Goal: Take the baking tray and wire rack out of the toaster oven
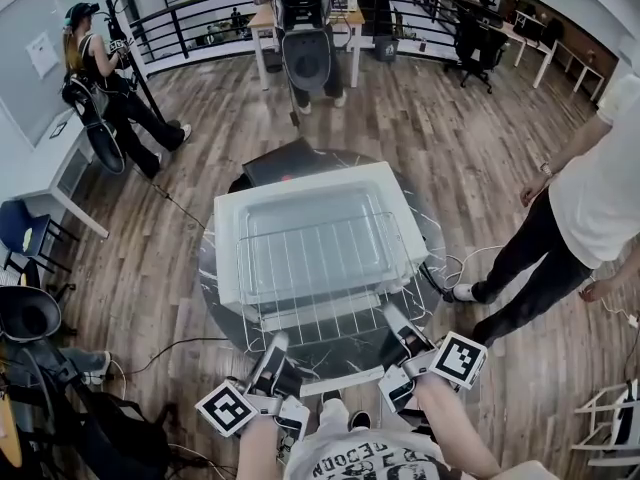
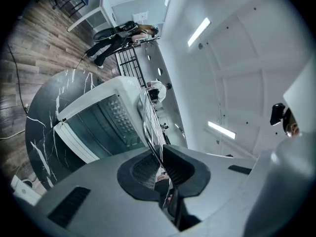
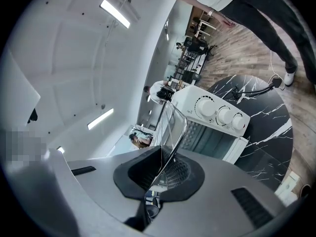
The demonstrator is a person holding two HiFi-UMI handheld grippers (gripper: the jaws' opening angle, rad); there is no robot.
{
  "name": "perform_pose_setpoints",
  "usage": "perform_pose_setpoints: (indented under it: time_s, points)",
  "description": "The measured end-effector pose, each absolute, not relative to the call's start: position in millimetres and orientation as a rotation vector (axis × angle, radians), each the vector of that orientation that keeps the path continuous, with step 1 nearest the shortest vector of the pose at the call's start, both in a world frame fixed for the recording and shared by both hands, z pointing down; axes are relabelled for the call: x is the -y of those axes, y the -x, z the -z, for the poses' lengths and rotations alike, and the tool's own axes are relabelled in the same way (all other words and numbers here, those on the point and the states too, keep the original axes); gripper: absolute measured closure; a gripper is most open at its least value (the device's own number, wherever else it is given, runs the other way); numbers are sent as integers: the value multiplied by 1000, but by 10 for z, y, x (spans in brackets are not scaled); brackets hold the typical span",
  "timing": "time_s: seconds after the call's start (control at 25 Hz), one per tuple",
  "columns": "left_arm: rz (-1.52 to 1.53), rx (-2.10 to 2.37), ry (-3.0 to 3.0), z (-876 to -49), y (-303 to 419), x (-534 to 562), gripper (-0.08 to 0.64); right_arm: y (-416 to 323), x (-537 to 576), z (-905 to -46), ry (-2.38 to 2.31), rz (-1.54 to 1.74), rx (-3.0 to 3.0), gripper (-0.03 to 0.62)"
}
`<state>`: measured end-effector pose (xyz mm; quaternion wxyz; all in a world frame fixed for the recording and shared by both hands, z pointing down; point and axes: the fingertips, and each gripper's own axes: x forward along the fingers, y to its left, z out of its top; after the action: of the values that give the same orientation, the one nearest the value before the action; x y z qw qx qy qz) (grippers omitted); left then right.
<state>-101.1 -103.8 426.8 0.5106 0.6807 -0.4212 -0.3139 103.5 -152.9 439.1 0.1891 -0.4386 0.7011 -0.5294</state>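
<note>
Metal wire rack (image 1: pixel 320 323), seemingly empty baking tray (image 1: pixel 310 243) atop, over toaster oven (image 1: pixel 226 248)

bright metal wire rack (image 1: pixel 300 330), glossy oven (image 1: pixel 300 184) (polished marble-look table (image 1: pixel 212 268))

The wire rack (image 1: pixel 320 320) seemingly hides much of the toaster oven (image 1: pixel 396 194).

L gripper (image 1: pixel 274 348) and R gripper (image 1: pixel 395 320) are both on near side of toaster oven (image 1: pixel 300 190), side by side. Jaws of each are clamped on front edge of wire rack (image 1: pixel 320 313).
</note>
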Motion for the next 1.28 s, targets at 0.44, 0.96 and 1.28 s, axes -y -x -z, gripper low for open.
perform_pose_setpoints:
  time_s: [0.44, 0.96, 1.28]
  points:
    - [748, 998, -1611, -4336, 1081, 1195, 543, -979, 1649, -4418, 1244, 1484, -1955, 588]
    - [742, 987, -1606, -4298, 1059, 1588, 541, -1017, 2027, -4380, 1240, 1494, -1939, 588]
    - [764, 972, -1598, -4272, 1197, 1608, 540, -873, 2056, -4362, 1239, 1498, -1945, 588]
